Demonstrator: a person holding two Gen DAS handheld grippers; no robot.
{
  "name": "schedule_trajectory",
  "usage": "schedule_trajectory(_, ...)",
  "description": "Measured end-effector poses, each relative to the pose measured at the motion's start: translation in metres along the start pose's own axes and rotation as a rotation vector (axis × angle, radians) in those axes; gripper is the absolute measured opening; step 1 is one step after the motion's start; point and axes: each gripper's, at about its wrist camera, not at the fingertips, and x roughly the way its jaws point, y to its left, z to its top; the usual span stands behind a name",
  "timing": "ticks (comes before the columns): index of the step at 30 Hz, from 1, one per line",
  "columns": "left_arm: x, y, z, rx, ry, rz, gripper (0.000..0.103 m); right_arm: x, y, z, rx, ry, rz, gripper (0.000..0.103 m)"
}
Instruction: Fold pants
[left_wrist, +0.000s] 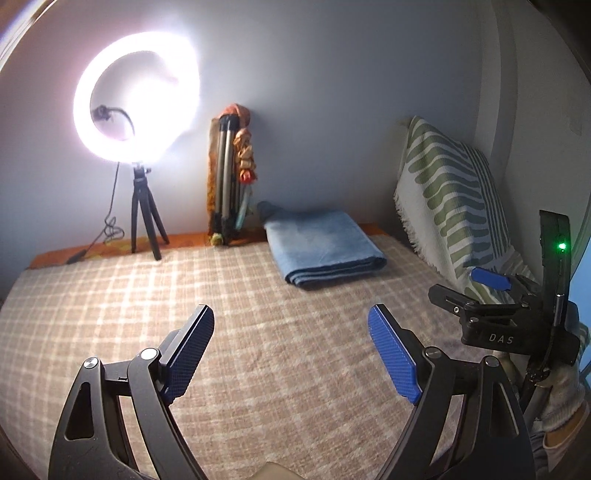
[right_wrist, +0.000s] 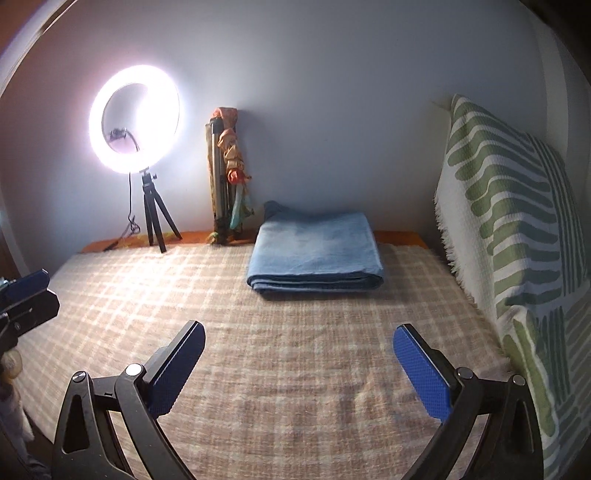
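Note:
The blue pants (left_wrist: 325, 247) (right_wrist: 316, 251) lie folded into a flat rectangular stack on the beige checked bedcover (left_wrist: 221, 295) (right_wrist: 295, 369), near the far wall. My left gripper (left_wrist: 291, 314) hovers over the cover, well short of the pants, open with nothing between its blue pads. My right gripper (right_wrist: 299, 328) is likewise open and empty, pointing at the stack from a distance. In the left wrist view the right gripper (left_wrist: 491, 295) shows at the right edge. The left gripper's blue finger (right_wrist: 26, 284) pokes in at the left edge of the right wrist view.
A lit ring light on a small black tripod (left_wrist: 136, 103) (right_wrist: 135, 122) stands at the far left by the wall. A folded tripod wrapped in orange cloth (left_wrist: 231, 177) (right_wrist: 227, 173) leans beside the pants. A white throw with green stripes (left_wrist: 450, 199) (right_wrist: 517, 221) covers the right side.

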Motion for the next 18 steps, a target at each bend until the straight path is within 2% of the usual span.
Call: schedule_trajectory(18, 0.013, -0.003, -0.017, 0.026, 0.023, 0.015, 0.086, 0.014, 0.006, -0.012, -0.044, -0.027, -0.044, 0.103)
